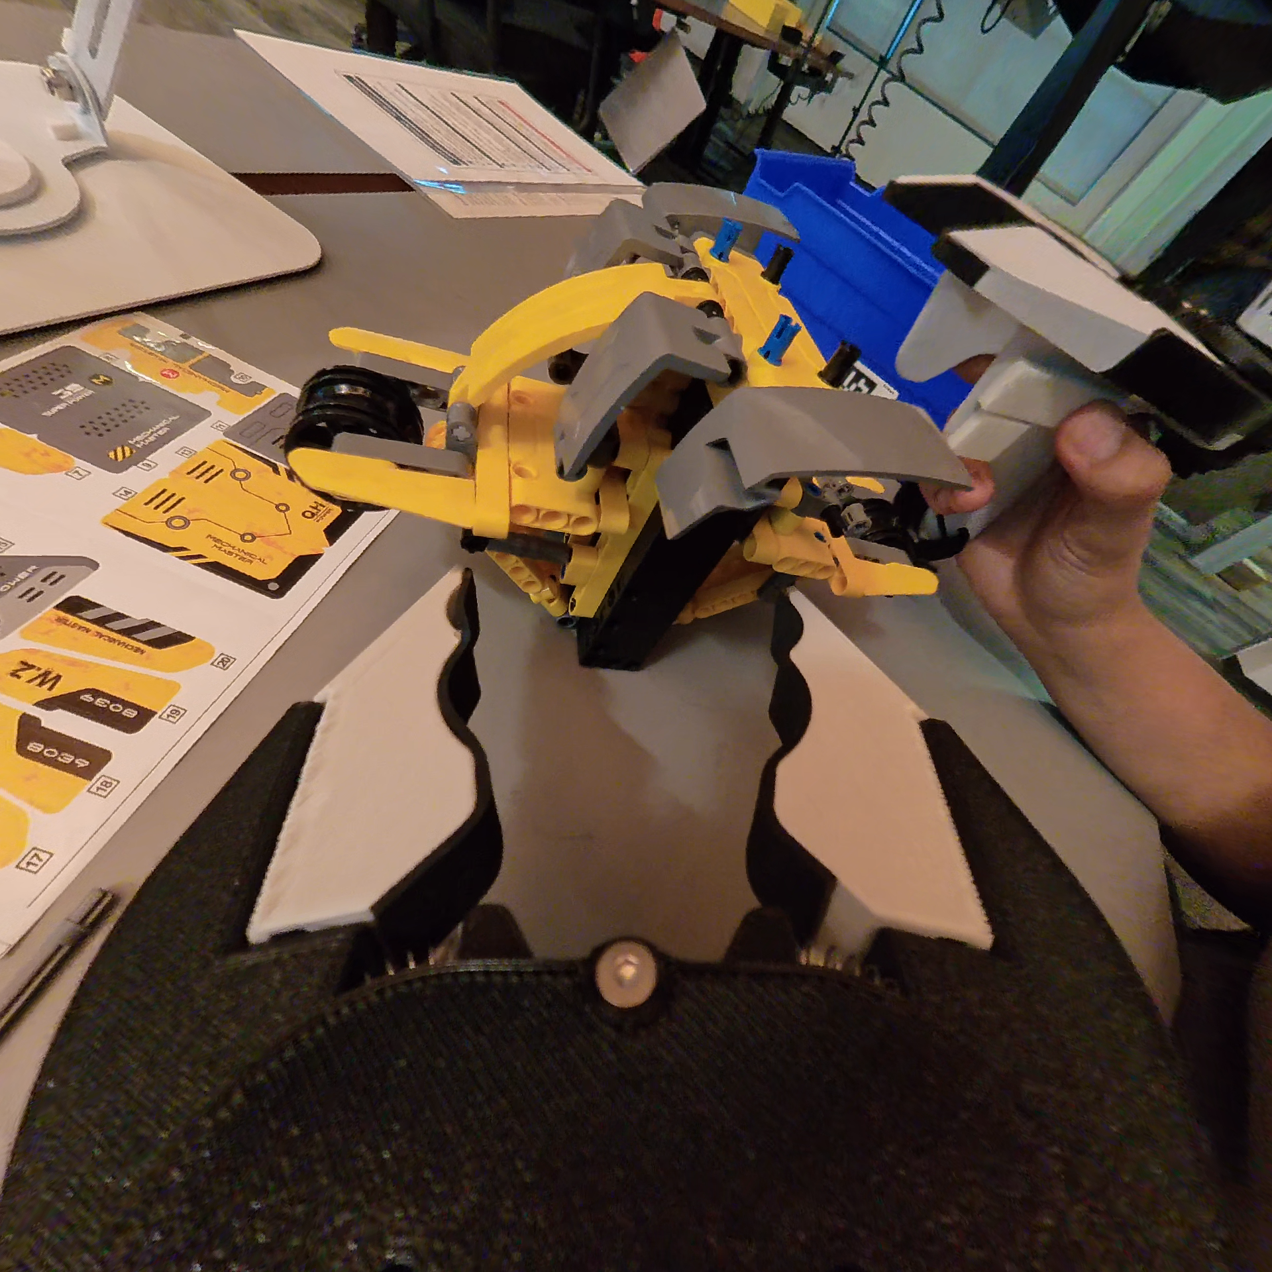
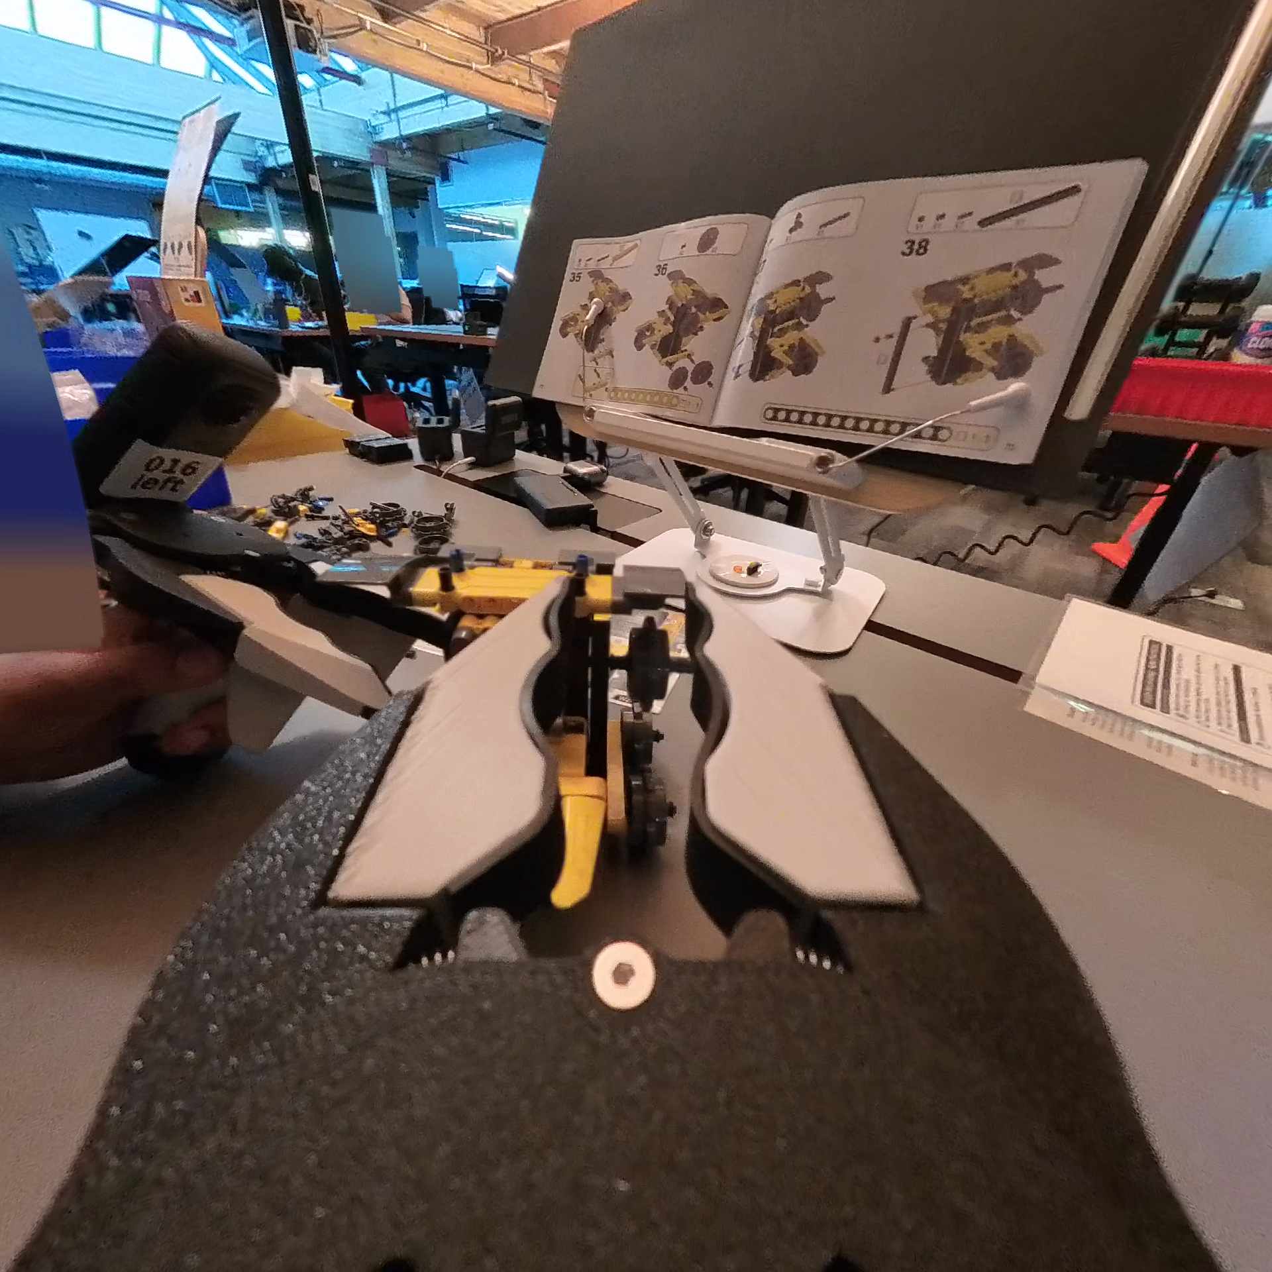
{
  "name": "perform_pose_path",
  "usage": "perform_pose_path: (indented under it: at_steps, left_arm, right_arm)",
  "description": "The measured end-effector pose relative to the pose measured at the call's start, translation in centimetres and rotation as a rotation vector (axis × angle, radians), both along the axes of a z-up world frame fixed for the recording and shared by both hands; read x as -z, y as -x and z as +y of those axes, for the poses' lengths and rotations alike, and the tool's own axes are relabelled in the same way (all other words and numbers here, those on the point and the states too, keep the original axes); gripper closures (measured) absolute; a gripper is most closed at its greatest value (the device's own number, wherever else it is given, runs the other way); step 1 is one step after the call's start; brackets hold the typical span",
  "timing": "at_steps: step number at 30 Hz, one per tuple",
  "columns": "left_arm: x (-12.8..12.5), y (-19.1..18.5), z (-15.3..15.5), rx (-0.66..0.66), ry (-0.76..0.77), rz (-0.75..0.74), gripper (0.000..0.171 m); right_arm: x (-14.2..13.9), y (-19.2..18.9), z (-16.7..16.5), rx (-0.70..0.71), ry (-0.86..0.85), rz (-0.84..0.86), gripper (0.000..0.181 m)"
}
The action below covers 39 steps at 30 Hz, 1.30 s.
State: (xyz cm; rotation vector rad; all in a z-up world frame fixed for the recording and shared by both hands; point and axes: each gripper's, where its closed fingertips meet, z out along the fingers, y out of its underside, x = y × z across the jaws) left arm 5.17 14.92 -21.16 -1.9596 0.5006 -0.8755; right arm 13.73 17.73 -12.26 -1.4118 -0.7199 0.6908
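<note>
A yellow, black and grey brick-built model point(image 1: 523, 482) is held tilted above the grey table point(image 1: 413, 261). My left gripper point(image 1: 626, 595) has its jaws shut on the model's black and yellow underside. My right gripper point(image 1: 943, 392), held by a hand, grips the model's far right end. In the right wrist view, my right gripper point(image 2: 626, 599) is shut across the model point(image 2: 495, 585), with its black gears and a yellow lever between the jaws. The left gripper point(image 2: 399, 626) comes in from the left there.
A sticker sheet point(image 1: 138, 550) lies at the left. A white book stand point(image 2: 826, 606) holds an open instruction booklet point(image 2: 860, 330). A blue bin point(image 1: 846, 234) stands behind the model. Several loose small parts point(image 2: 358, 520) lie on the table. A printed sheet in a clear holder point(image 2: 1170, 688) is at the right.
</note>
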Motion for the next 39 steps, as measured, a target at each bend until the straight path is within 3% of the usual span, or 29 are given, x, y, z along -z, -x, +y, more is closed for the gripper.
perform_pose_path:
  at_steps: [5, 23, 39]
  left_arm:
    - [0.0, -0.1, -0.1, 0.006, -0.006, 0.01, 0.088]
    - [0.2, -0.4, -0.2, 0.016, -0.008, 0.026, 0.088]
    - [0.3, -0.3, -0.1, 0.017, 0.03, -0.002, 0.088]
  right_arm:
    - [-0.3, 0.3, -0.2, -0.055, 0.002, 0.068, 0.151]
    - [1.3, 1.3, -0.4, -0.081, 0.047, 0.007, 0.146]
    - [-0.4, 2.0, -2.4, -0.115, 0.047, 0.016, 0.14]
